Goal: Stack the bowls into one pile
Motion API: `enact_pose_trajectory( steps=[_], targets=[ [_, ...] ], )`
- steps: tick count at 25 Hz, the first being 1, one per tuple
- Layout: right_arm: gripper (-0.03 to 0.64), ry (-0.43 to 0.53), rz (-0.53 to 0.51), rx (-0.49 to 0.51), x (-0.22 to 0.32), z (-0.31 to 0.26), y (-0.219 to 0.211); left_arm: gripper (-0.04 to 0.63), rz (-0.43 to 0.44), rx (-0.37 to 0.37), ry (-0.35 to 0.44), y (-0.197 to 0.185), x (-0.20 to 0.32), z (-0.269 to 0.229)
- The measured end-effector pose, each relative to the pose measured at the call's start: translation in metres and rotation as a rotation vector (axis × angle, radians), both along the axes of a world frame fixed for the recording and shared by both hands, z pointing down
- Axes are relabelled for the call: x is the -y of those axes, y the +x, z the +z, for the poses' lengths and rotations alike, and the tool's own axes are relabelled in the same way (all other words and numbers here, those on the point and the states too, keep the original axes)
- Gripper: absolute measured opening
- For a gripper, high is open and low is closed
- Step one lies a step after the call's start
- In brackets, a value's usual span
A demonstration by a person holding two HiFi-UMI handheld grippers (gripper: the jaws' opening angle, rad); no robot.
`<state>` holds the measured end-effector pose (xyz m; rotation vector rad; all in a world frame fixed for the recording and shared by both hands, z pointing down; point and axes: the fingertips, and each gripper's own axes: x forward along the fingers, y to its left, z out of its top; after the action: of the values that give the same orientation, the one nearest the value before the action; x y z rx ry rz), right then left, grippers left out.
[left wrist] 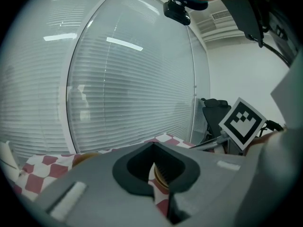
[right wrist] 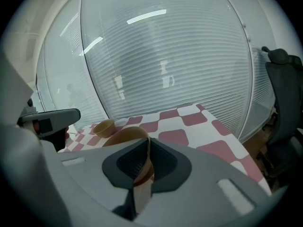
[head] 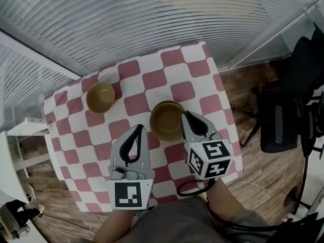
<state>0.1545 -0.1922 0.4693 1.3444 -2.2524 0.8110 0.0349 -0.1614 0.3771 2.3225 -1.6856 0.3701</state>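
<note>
One bowl [head: 164, 121], rim partly hidden, apparently pinched by right gripper [head: 187, 115].

An office, by its blinds-covered glass partitions [head: 126, 19] (curved), black swivel chair [head: 283, 120]; wood floor [head: 253, 151].

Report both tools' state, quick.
Left tool: shut, nothing in it.
Right tool: shut on the rim of the near bowl.

The checked table [head: 192, 65] (red and white) bears 1 brown bowl [head: 100, 96].
</note>
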Motion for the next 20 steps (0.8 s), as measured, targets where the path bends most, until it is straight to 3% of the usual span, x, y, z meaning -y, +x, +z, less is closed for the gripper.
enact_pose_trajectory(
  steps=[9,14,20],
  targets=[
    [0.064,0.024,-0.051,-0.068,0.005,0.012,-0.010,0.000,-0.029,-0.007,-0.024,-0.012,0.010,0.014],
    [0.117,0.059,-0.017,-0.085,0.010,0.004,-0.002,0.002,-0.033,-0.011,-0.013,-0.014,0.008,0.010],
    [0.114,0.111,-0.010,-0.084,0.005,-0.019,-0.004,0.000,-0.048,-0.021,0.023,-0.019,-0.002,-0.008]
  ],
)
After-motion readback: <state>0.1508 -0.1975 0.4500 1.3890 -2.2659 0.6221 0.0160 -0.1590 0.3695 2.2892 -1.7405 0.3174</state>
